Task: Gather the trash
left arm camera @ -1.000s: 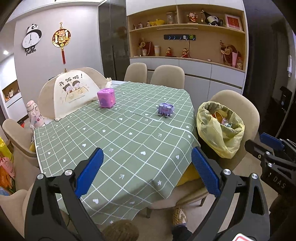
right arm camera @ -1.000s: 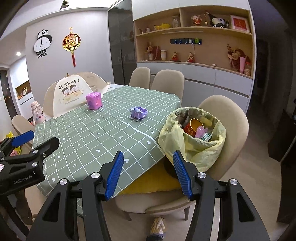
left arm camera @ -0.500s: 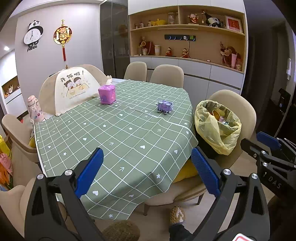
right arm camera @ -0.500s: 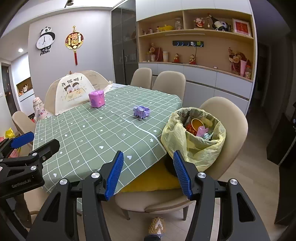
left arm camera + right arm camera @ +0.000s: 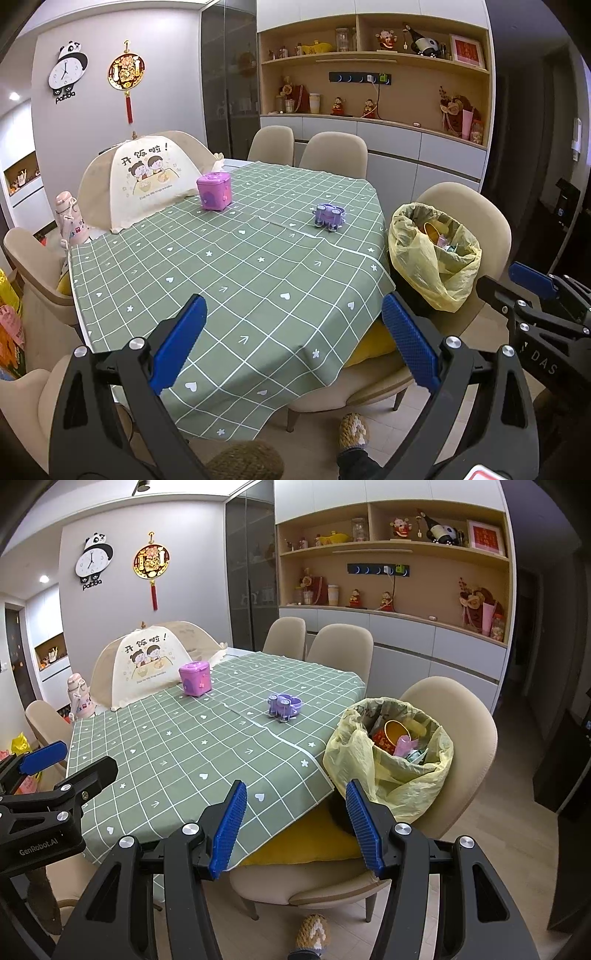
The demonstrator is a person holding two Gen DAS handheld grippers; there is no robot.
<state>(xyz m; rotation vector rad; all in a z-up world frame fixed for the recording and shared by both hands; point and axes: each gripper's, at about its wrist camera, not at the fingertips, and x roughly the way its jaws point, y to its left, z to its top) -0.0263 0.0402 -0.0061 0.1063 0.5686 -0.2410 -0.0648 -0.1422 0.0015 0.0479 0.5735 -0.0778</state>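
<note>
1. The left gripper (image 5: 291,339) has its jaws wide apart and holds nothing; it hangs over the near corner of the table (image 5: 229,266), which has a green checked cloth.
2. The right gripper (image 5: 295,829) is also spread wide and empty. It is above the table edge, just beside the trash bag (image 5: 388,760).
3. The trash bag is yellow and lines a bin which stands on a beige chair (image 5: 461,716) at the right side of the table. Inside I see a round orange cup and some crumpled wrappers.
4. On the cloth stand a purple box (image 5: 214,192) and a small lilac toy (image 5: 328,216), well apart from each other.
5. A cream food cover (image 5: 147,177) with cartoon children sits at the far left end of the table.
</note>
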